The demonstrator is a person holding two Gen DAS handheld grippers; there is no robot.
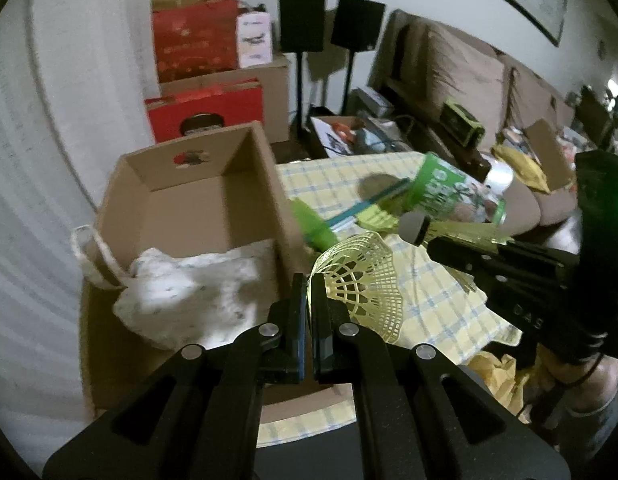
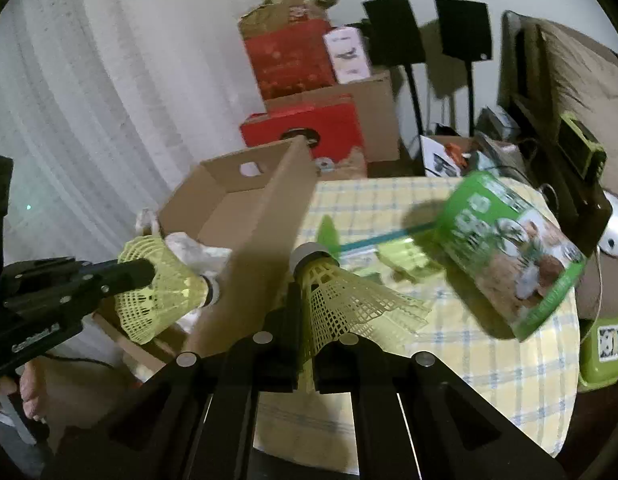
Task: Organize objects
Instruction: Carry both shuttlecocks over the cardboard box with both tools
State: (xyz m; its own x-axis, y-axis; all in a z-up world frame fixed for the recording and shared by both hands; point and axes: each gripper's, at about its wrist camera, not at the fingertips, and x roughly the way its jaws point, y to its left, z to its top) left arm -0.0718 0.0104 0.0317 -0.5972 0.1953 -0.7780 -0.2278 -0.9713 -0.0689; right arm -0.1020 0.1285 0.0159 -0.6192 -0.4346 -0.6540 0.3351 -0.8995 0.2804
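My left gripper (image 1: 308, 284) is shut on the mesh skirt of a yellow shuttlecock (image 1: 361, 276), held beside the right wall of an open cardboard box (image 1: 265, 184). In the right wrist view this shuttlecock (image 2: 161, 284) hangs over the box's near end. My right gripper (image 2: 307, 312) is shut on a second yellow shuttlecock (image 2: 341, 296), grey cork up, above the checked tablecloth (image 2: 489, 368). It also shows in the left wrist view (image 1: 441, 232). A white cloth bag (image 1: 197, 292) lies inside the box.
A green cylindrical tube (image 2: 509, 252) lies on its side on the table, with a green flat tool on a blue handle (image 2: 329, 236) beside it. Red and brown cartons (image 2: 309, 92) are stacked behind the box. Two black speakers on stands (image 2: 429, 32) and a cluttered sofa stand at the back right.
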